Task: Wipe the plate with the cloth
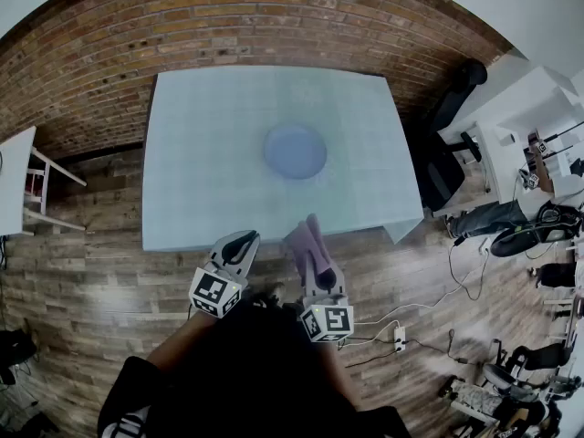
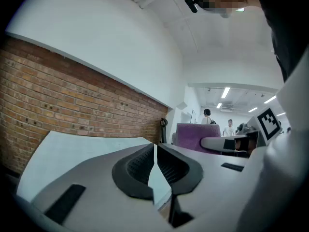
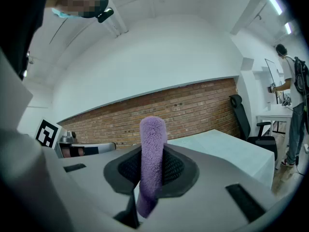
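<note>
Approach step: cloth (image 3: 153,129) clamped in right gripper (image 3: 152,154) fingers, left gripper (image 2: 154,151) fingers clenched empty; next, probably forward onto plate (image 1: 295,151) at centre of worktop (image 1: 201,153).

Soft, even indoor light fills all three views, with few hard shadows. The head view bends strongly toward its rim, so the table (image 1: 228,153) edges bow. The pale table top looks washed out, and the bluish plate (image 1: 295,151) near its middle shows only faintly. Both gripper views darken to black in their corners, and their nearest foreground is soft. Ceiling lights (image 2: 224,92) glare in the far room of the left gripper view; a strip light (image 3: 274,3) flares at the right gripper view's top right
</note>
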Available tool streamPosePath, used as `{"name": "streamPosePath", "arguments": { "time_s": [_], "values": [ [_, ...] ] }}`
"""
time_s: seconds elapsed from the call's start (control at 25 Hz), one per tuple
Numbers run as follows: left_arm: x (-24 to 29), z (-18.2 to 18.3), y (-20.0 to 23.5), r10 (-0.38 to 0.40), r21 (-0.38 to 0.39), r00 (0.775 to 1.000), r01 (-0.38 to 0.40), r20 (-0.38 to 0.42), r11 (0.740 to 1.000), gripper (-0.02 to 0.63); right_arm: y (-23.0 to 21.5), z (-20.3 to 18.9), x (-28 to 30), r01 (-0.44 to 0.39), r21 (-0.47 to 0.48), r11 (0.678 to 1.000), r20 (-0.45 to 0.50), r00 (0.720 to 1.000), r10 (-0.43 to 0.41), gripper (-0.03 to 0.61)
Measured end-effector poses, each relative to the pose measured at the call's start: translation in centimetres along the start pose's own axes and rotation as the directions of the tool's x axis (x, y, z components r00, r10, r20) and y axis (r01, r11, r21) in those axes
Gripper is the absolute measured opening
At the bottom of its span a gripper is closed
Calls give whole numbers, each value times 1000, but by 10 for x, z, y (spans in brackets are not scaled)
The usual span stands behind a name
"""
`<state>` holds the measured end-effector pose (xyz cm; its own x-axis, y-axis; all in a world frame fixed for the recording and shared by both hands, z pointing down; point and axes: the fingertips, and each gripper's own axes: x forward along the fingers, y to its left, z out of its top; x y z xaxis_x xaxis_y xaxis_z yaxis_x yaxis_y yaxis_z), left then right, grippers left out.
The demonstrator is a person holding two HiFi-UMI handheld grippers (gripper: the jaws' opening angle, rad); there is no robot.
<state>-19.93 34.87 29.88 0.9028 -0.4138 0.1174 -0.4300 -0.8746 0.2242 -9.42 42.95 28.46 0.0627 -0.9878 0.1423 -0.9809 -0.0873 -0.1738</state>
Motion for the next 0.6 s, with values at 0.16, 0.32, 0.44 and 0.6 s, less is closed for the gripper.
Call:
{"name": "streamPosePath", "arguments": {
  "time_s": [0.16, 0.32, 0.44, 0.6],
  "values": [
    [1, 3, 0, 1, -1, 1000, -1, 2, 1000, 46, 1, 2, 1, -4, 1, 1000, 8, 1000, 4, 66],
    [-1, 3, -1, 0, 1, 1000, 0, 4, 1000, 46, 4, 2, -1, 0, 0, 1000, 2, 1000, 0, 66],
    [-1, 1, 0, -2, 0, 1000, 2, 2, 1000, 46, 5, -1, 0, -6, -2, 1000, 8, 1000, 6, 66],
    [-1, 1, 2, -7, 0, 1000, 7, 5, 1000, 46, 6, 0, 1, 0, -5, 1000, 2, 1000, 0, 66]
  ]
}}
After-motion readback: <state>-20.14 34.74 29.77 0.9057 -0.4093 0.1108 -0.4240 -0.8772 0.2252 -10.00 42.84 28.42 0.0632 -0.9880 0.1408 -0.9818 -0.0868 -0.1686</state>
